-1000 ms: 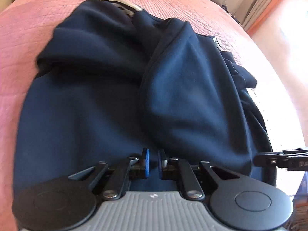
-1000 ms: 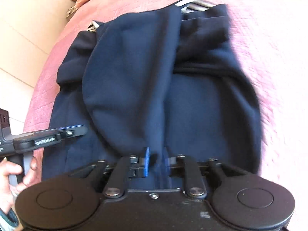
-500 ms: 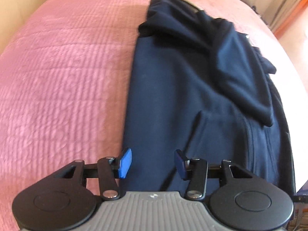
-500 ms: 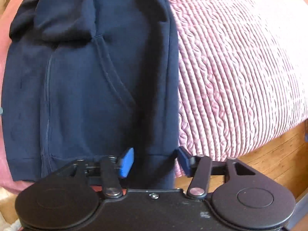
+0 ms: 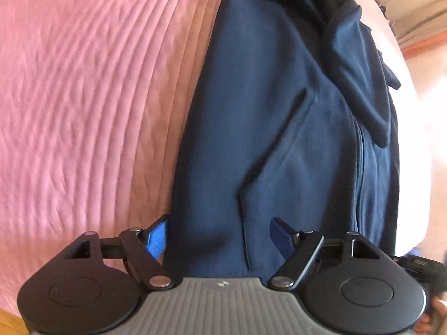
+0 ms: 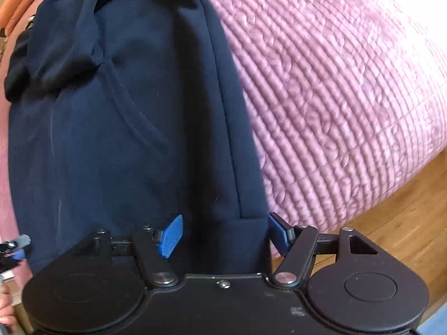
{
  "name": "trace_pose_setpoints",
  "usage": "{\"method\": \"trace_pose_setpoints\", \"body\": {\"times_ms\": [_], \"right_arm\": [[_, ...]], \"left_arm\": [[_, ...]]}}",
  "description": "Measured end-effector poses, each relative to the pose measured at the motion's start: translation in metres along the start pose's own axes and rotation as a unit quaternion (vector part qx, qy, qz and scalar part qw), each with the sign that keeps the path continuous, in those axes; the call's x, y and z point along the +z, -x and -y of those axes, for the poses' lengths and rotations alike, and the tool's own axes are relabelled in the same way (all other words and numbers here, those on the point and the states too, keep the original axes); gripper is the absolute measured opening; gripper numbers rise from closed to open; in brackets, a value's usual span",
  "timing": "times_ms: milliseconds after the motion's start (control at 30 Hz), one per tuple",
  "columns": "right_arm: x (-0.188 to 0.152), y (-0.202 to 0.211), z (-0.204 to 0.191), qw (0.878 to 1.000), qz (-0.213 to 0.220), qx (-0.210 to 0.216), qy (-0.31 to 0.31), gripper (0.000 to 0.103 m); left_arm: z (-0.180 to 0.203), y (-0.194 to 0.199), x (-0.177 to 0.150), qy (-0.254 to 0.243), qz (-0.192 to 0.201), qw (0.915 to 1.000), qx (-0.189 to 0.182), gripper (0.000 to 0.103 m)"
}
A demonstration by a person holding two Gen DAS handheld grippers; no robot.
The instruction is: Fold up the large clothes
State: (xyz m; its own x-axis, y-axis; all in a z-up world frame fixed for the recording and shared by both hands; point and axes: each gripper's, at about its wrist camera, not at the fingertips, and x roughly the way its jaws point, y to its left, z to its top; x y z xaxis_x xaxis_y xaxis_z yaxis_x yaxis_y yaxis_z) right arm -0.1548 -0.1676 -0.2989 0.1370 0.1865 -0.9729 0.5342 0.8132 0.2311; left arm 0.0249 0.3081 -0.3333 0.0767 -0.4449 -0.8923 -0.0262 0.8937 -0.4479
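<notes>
The left gripper (image 5: 219, 236) and right gripper (image 6: 223, 233) are each standing wide, having just been opening, and are gripping nothing. Each is straddling a near hem corner of the navy fleece hooded sweatshirt (image 5: 279, 128), apparently positioning for the next fold. The garment is lying lengthwise ahead on the pink ribbed quilted bedspread (image 6: 335, 89).

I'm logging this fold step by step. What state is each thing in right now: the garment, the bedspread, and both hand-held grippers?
Navy hoodie: lying flat on the bed, sides folded inward, hem nearest the cameras.
Pink bedspread: spread out under the hoodie.
Left hand-held gripper: open, jaws just opened, straddling the hoodie's left hem corner, not pressing it.
Right hand-held gripper: open, jaws just opened, straddling the right hem corner.
</notes>
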Motion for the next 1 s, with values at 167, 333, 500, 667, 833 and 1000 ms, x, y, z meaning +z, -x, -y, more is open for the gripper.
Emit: {"method": "trace_pose_setpoints", "body": {"times_ms": [167,333,500,667,833,1000], "right_arm": [[-0.004,-0.008,0.009,0.999,0.001,0.036,-0.008,0.074],[-0.003,-0.005,-0.008,0.998,0.009,0.062,0.008,0.018],[0.019,0.038,-0.009,0.992,0.04,0.117,-0.001,0.013],[0.086,0.09,-0.025,0.976,0.114,0.184,0.014,0.013],[0.196,0.104,-0.052,0.954,0.197,0.221,0.044,0.014],[0.267,0.098,-0.062,0.954,0.204,0.214,0.046,0.054]], "left_arm": [[-0.018,0.003,-0.011,0.044,0.008,0.9978,-0.048,0.081],[-0.002,0.004,-0.025,-0.012,0.019,0.9997,0.005,0.012],[-0.006,0.033,-0.016,0.037,0.058,0.9957,-0.063,0.01],[0.013,0.081,0.028,0.04,0.143,0.9801,-0.132,0.009],[0.057,0.092,0.116,-0.004,0.225,0.962,-0.155,0.012],[0.062,0.088,0.194,0.056,0.273,0.9464,-0.162,0.034]]}}
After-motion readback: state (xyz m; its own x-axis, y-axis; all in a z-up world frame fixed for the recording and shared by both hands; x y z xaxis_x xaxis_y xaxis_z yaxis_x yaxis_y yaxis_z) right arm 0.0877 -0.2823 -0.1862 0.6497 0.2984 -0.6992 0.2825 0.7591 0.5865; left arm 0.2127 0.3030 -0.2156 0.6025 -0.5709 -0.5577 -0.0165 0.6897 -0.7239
